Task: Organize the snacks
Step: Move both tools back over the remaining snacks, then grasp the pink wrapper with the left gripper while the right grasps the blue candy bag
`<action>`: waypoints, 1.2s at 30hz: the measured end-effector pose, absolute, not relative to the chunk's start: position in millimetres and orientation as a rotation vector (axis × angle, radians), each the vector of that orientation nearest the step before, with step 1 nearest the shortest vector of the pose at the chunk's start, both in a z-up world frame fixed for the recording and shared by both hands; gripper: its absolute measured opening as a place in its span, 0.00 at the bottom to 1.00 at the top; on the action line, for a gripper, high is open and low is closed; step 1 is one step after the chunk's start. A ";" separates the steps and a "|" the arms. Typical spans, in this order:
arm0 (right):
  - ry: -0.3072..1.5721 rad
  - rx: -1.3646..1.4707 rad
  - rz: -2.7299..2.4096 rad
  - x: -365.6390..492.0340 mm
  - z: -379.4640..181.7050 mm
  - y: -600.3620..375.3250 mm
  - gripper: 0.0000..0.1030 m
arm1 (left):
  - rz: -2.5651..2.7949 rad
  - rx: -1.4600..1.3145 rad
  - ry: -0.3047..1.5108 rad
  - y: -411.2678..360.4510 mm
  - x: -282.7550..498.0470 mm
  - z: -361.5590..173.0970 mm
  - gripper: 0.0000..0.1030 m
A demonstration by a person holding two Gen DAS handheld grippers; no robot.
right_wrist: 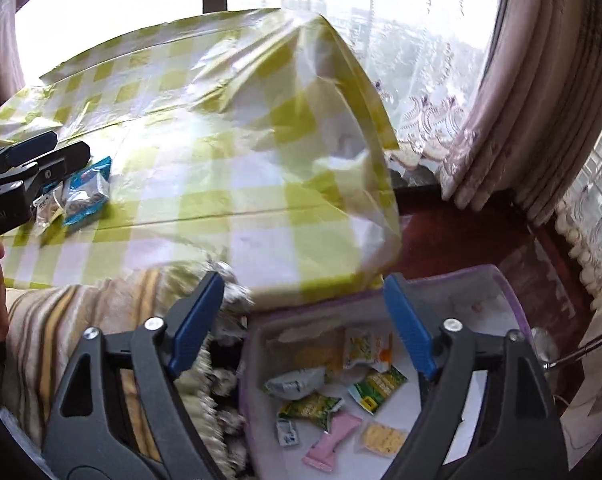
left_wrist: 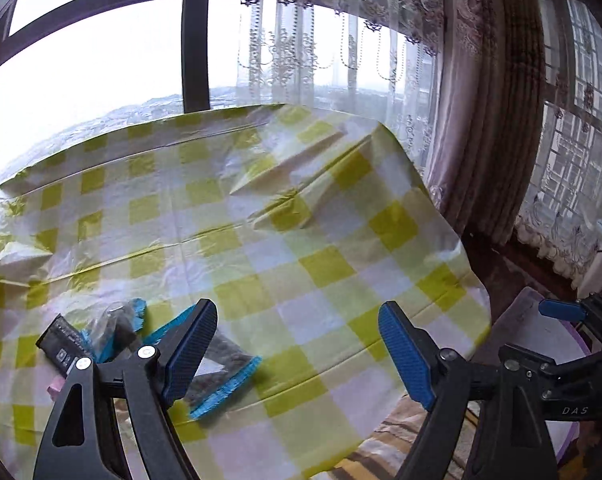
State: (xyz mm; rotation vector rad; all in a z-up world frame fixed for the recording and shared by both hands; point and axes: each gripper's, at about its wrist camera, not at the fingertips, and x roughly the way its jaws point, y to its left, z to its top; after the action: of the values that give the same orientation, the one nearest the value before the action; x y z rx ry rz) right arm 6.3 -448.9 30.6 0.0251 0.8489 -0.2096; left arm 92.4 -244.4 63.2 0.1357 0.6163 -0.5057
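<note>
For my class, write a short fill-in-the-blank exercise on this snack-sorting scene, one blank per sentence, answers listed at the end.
1. The tablecloth is checked in white and ____.
2. The right gripper hovers with its jaws open above the ____ bin, where snacks already lie.
3. The long flat packet in the bin is ____.
4. The snack packets left on the table have ____ edges.

Answers: yellow-green; purple; pink; blue
</note>
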 end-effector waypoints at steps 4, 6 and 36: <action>0.814 -0.015 -0.176 19.5 38.0 -421.0 0.89 | -0.389 0.051 0.607 -203.0 103.3 64.6 0.81; 0.808 -0.010 -0.146 27.1 40.5 -409.2 0.89 | -0.333 -0.004 0.605 -180.0 108.0 63.8 0.81; 0.948 -0.047 0.188 148.2 -4.2 -267.5 0.89 | 0.013 -0.581 0.927 -16.8 156.9 -26.9 0.41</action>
State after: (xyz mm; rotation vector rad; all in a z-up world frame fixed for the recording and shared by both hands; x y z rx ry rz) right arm 148.2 -267.5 -4.2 -0.0466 0.9480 0.1880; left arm 156.9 -16.8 -26.9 -0.5809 0.9268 0.0132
